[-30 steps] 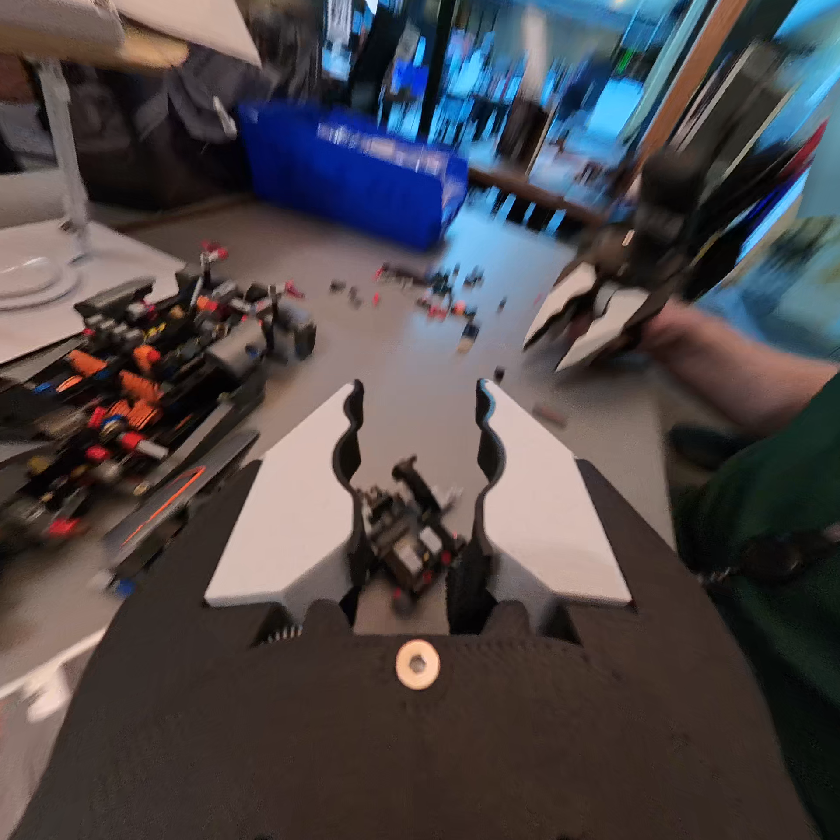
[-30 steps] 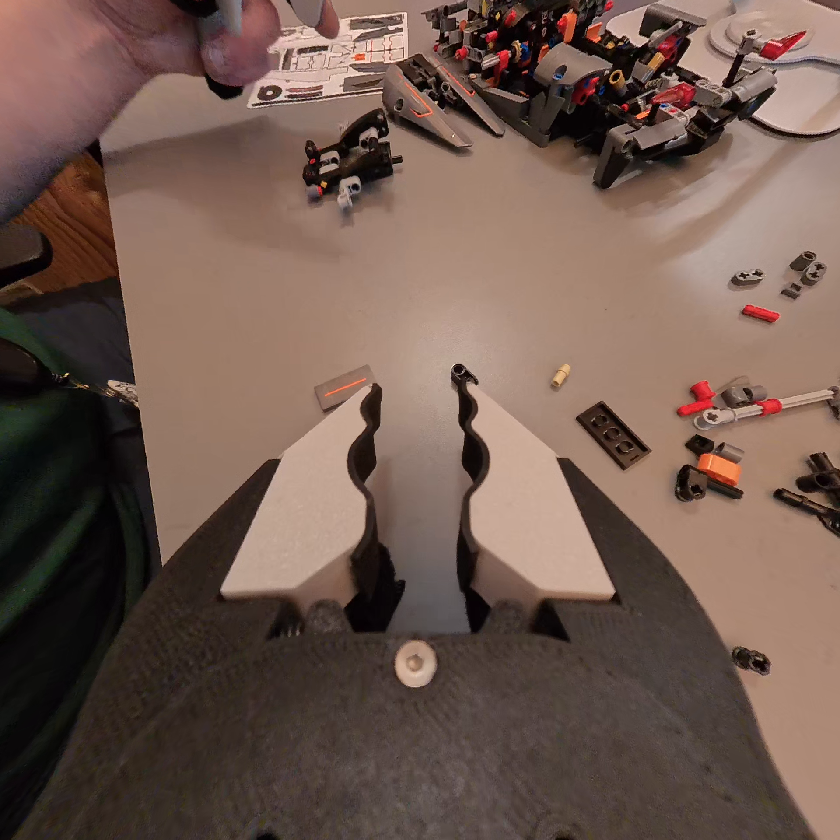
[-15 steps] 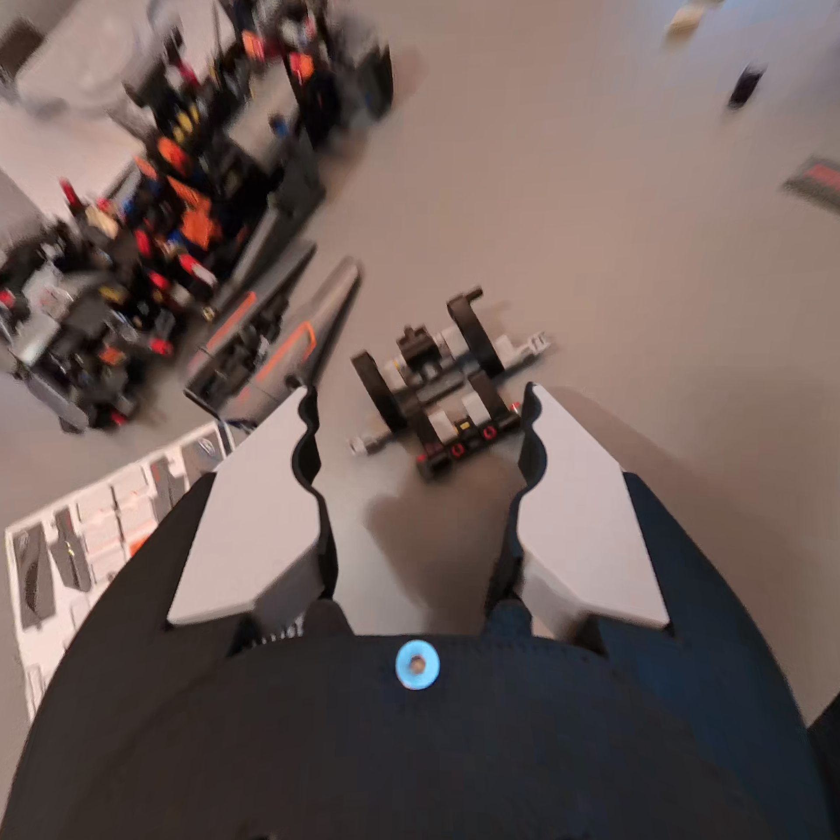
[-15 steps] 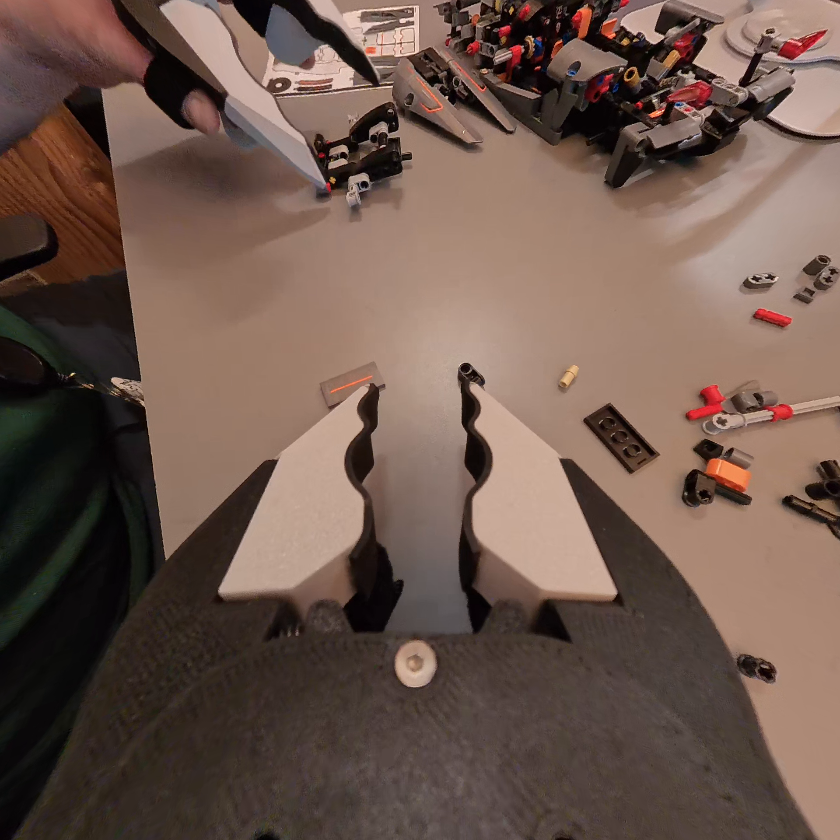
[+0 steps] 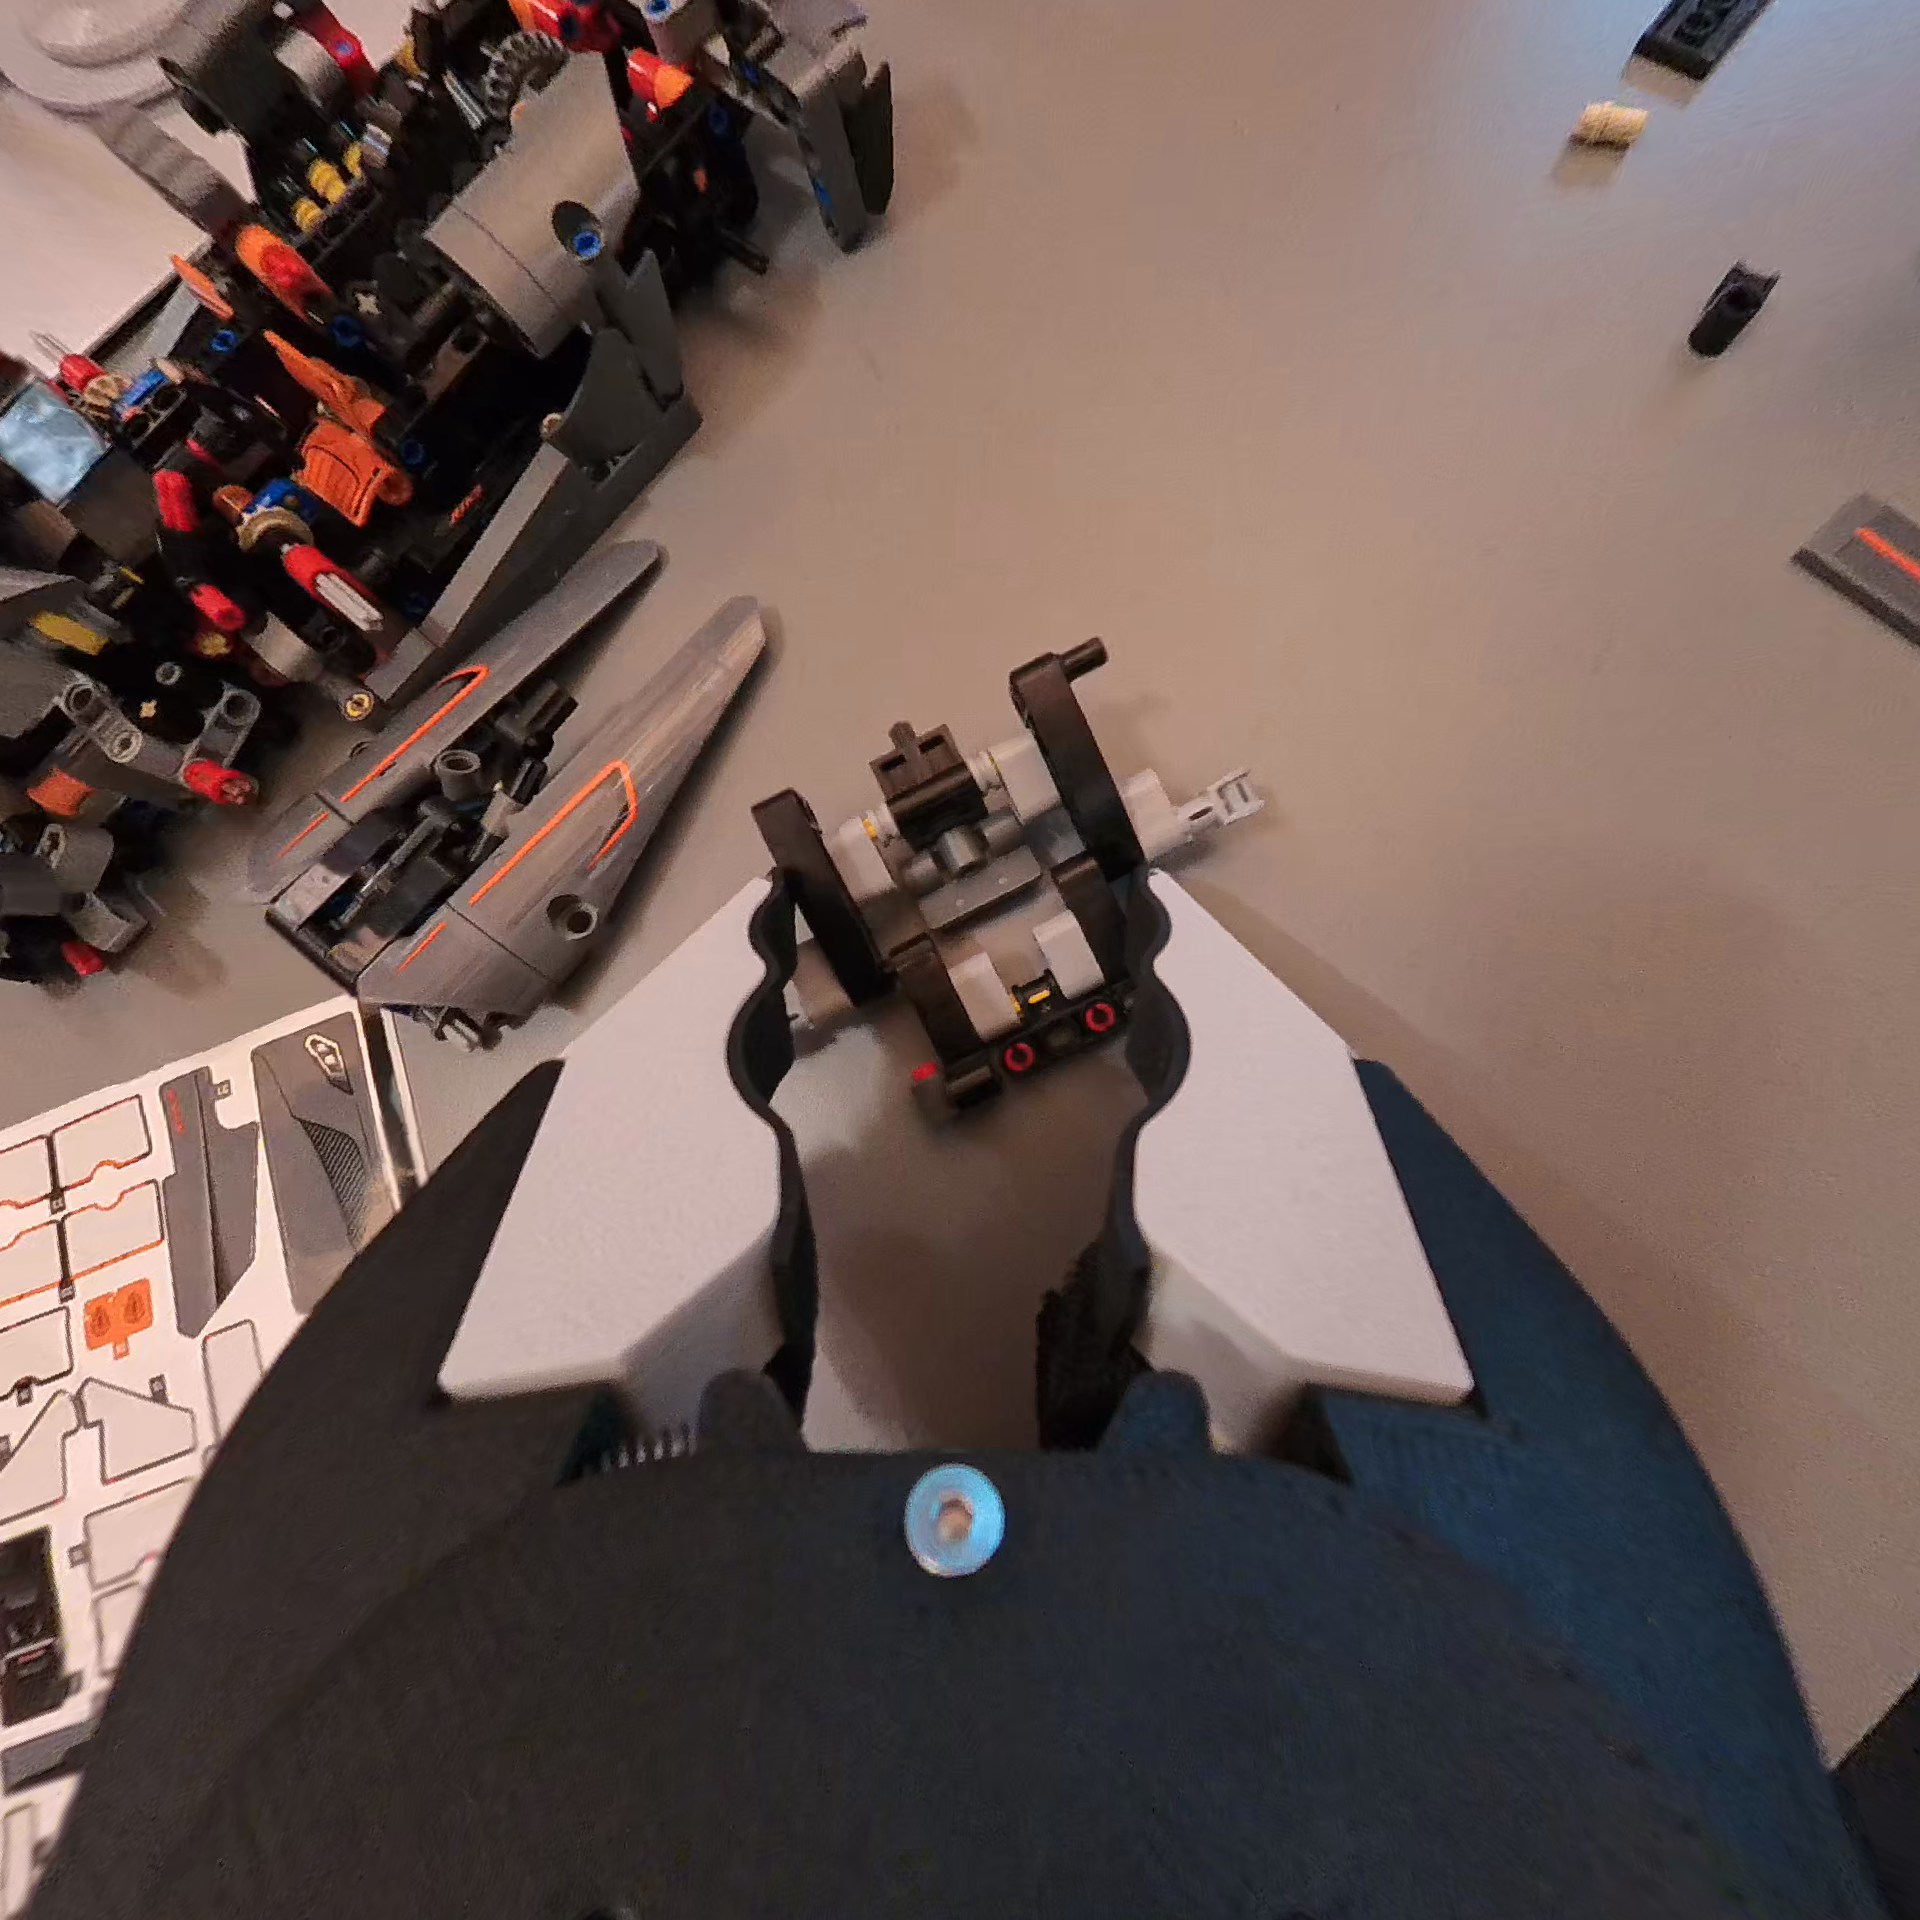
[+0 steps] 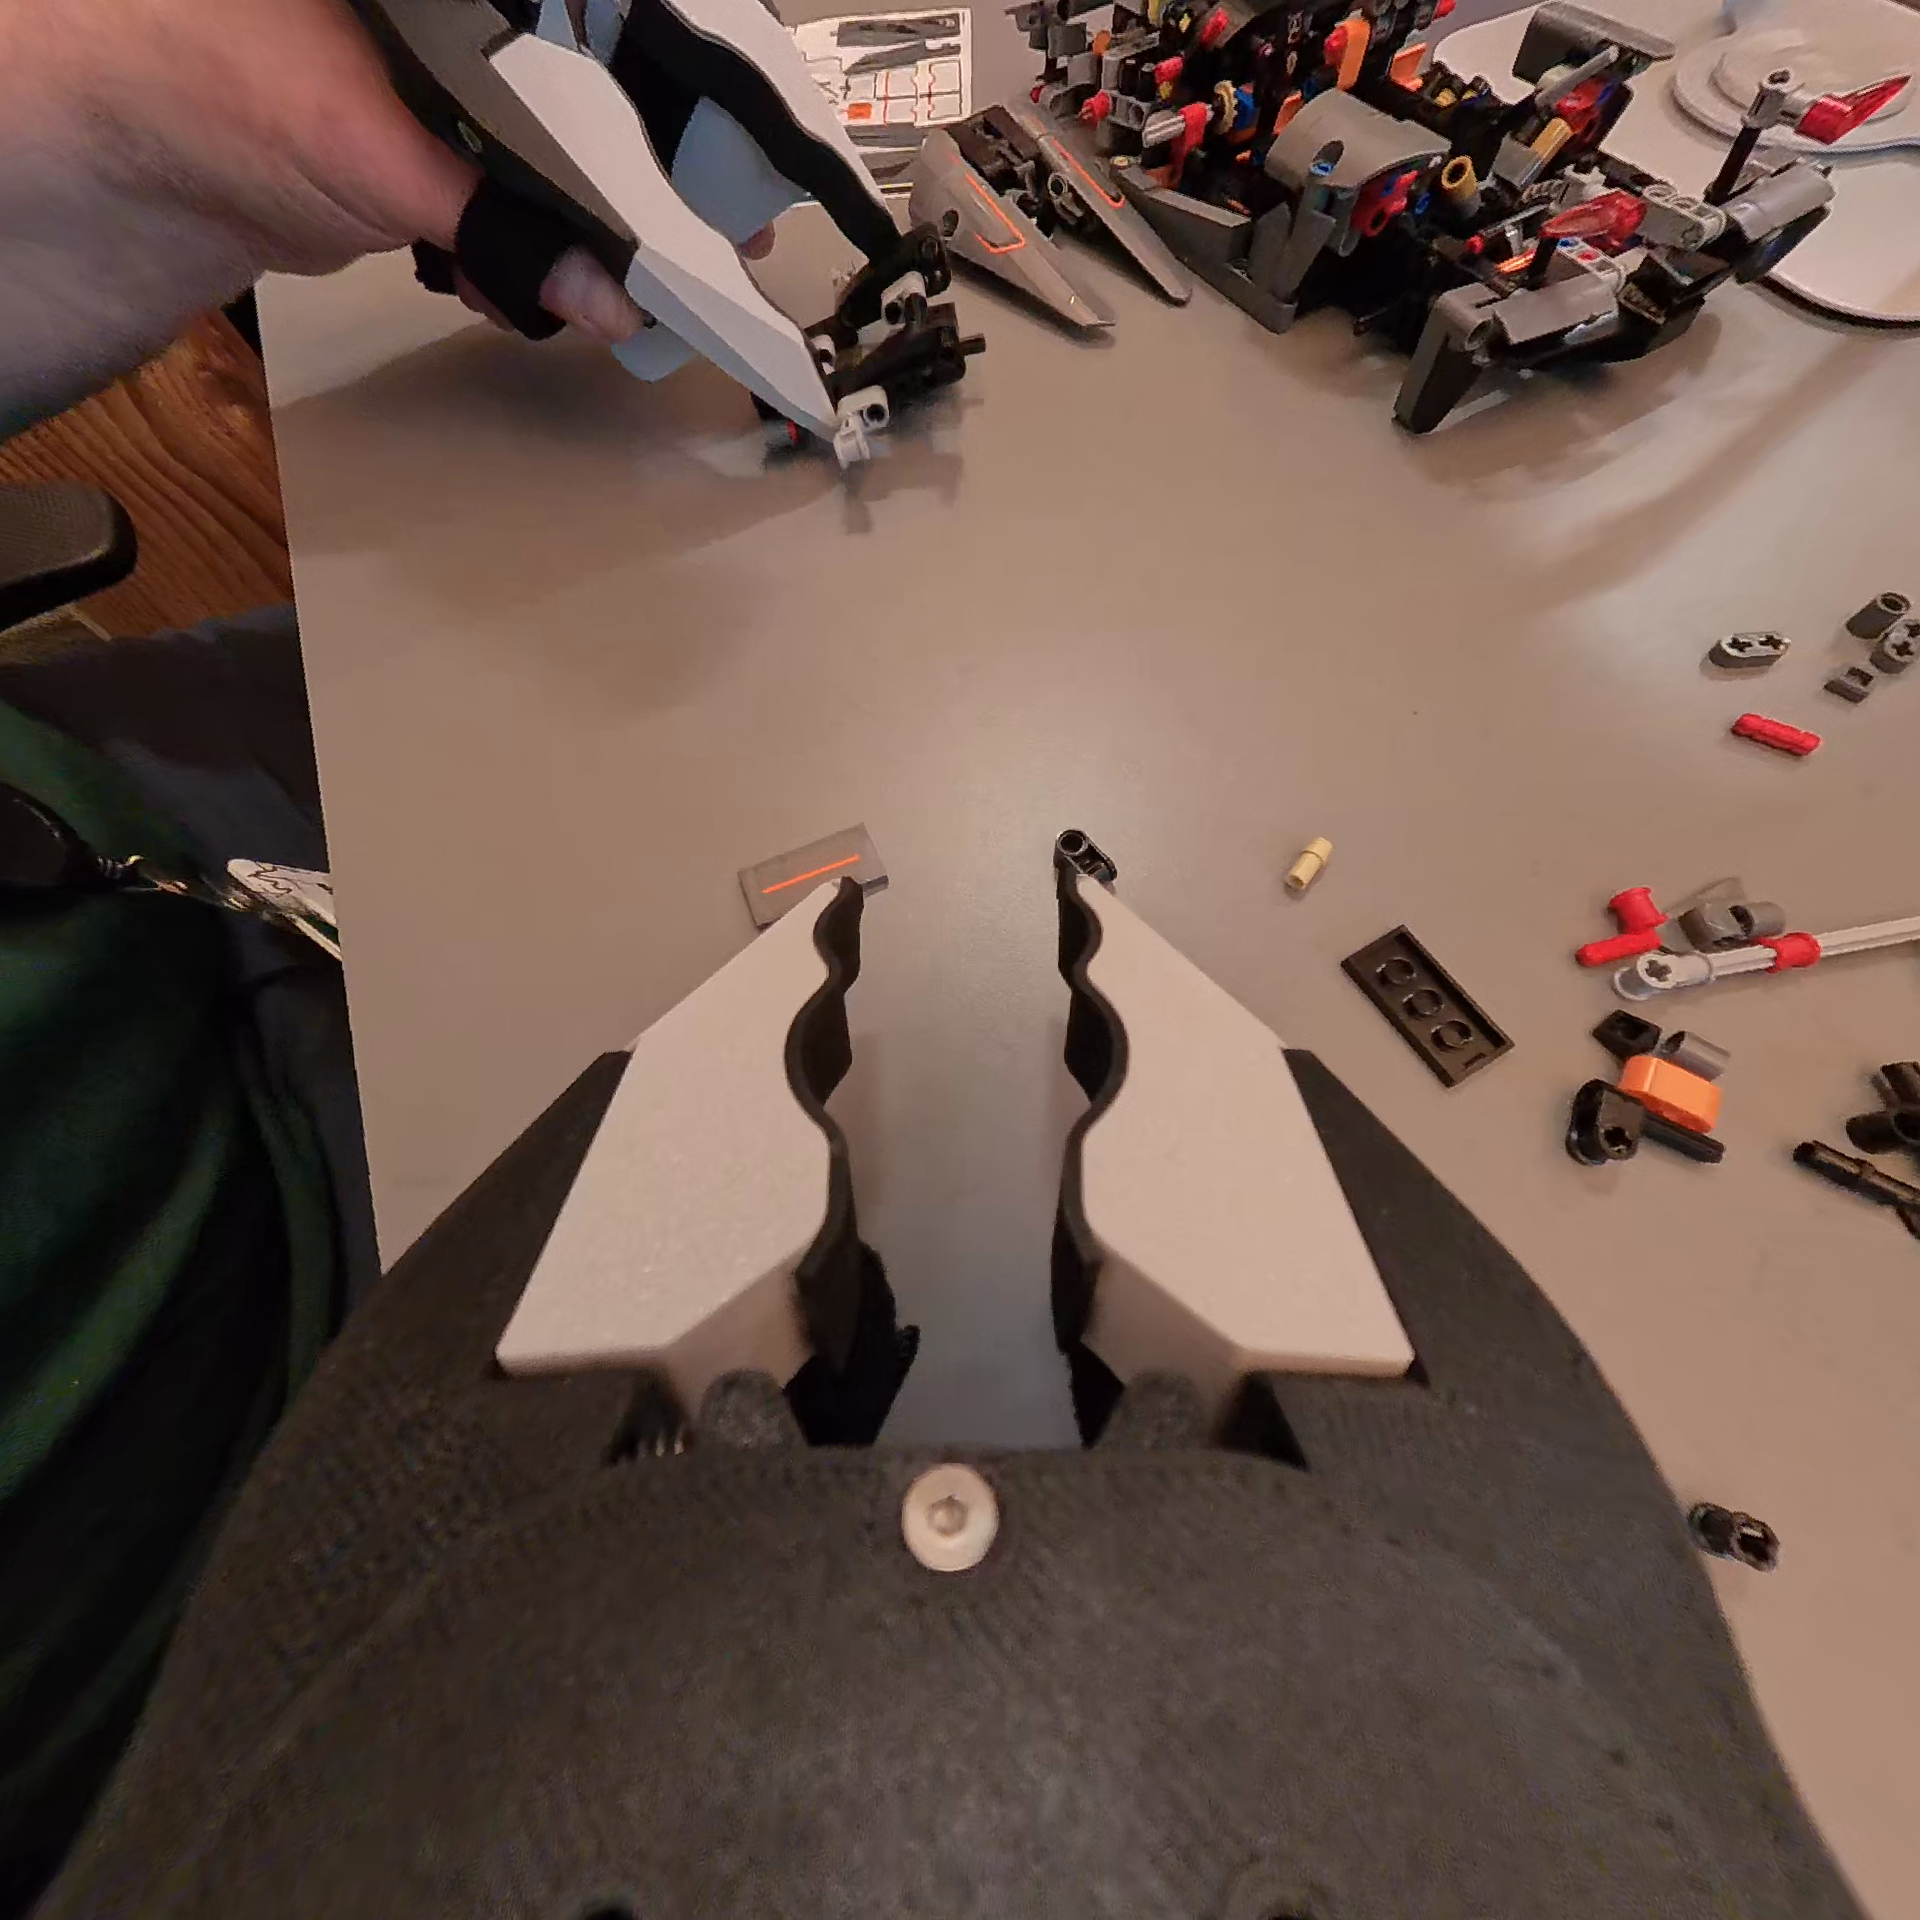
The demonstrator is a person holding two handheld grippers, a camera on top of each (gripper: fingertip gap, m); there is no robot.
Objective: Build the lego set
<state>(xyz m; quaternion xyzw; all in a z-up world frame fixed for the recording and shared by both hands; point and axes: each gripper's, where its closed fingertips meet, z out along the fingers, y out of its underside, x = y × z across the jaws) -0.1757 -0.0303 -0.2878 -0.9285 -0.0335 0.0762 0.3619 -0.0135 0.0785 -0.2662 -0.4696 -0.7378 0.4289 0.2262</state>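
Note:
A small black and grey lego subassembly (image 5: 966, 862) lies on the grey table (image 5: 1403, 520). My left gripper (image 5: 961, 899) points down at it, its two fingers astride the black side arms. The right pad (image 5: 1148, 935) lies against one arm. The left pad (image 5: 769, 966) is blurred, close beside the other, so the gripper is open. The right wrist view shows the same: the left gripper (image 6: 868, 332) straddles the subassembly (image 6: 914, 343), which rests on the table. My right gripper (image 6: 961, 883) is open and empty above bare table.
The big part-built model (image 5: 364, 364) (image 6: 1403, 187) and a grey wing piece with orange lines (image 5: 520, 831) lie beyond. A sticker sheet (image 5: 156, 1247) lies left. By my right fingertips are a grey tile (image 6: 810, 873) and a black connector (image 6: 1081, 854). Loose parts (image 6: 1425, 1003) lie right; the table edge (image 6: 312, 727) is left.
My left gripper has swung down over the subassembly, opened wide, then narrowed its jaws around it. My right gripper has stayed put, open.

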